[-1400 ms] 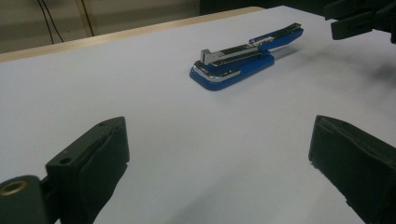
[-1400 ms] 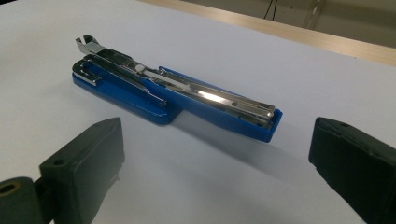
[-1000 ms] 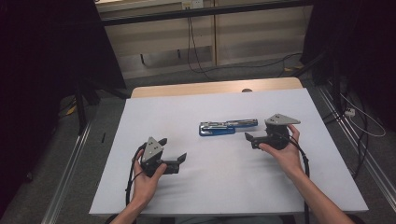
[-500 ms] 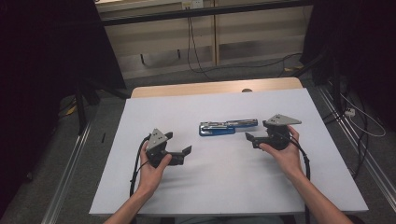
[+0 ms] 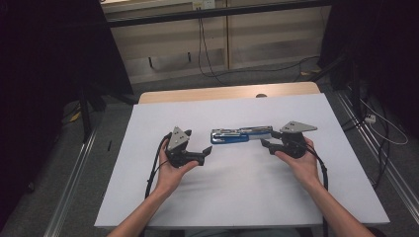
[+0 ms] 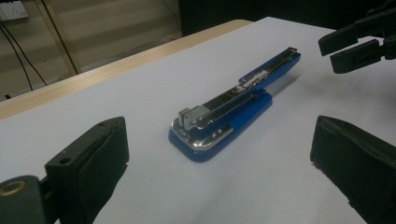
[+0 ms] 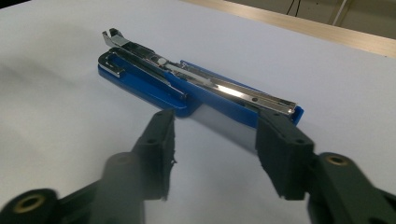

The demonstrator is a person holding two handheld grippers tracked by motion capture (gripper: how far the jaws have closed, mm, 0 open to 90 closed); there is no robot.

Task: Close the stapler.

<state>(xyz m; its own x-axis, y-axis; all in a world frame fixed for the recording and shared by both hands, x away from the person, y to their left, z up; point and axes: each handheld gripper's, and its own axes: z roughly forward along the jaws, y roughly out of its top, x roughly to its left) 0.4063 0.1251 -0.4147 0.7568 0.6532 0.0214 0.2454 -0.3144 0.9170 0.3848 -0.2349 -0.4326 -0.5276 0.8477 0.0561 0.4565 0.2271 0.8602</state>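
A blue stapler (image 5: 241, 135) with its metal top swung out flat lies at the middle of the white table top (image 5: 237, 192). My left gripper (image 5: 204, 154) stands open just left of it, with nothing between its jaws. In the left gripper view the stapler (image 6: 229, 112) lies ahead of the left gripper (image 6: 224, 186), whose jaws are spread wide. My right gripper (image 5: 267, 146) is at the stapler's right end. In the right gripper view the right gripper (image 7: 219, 154) is open, its jaws close in front of the stapler (image 7: 196, 88) and apart from it.
A bare wooden strip (image 5: 222, 94) runs along the table's far edge. Cables (image 5: 207, 54) lie on the floor beyond it, and metal rails (image 5: 74, 182) flank the table. The right gripper (image 6: 359, 44) shows at the top right of the left gripper view.
My left gripper has moved right and forward, closer to the stapler's left end. The right gripper and the stapler have stayed in place.
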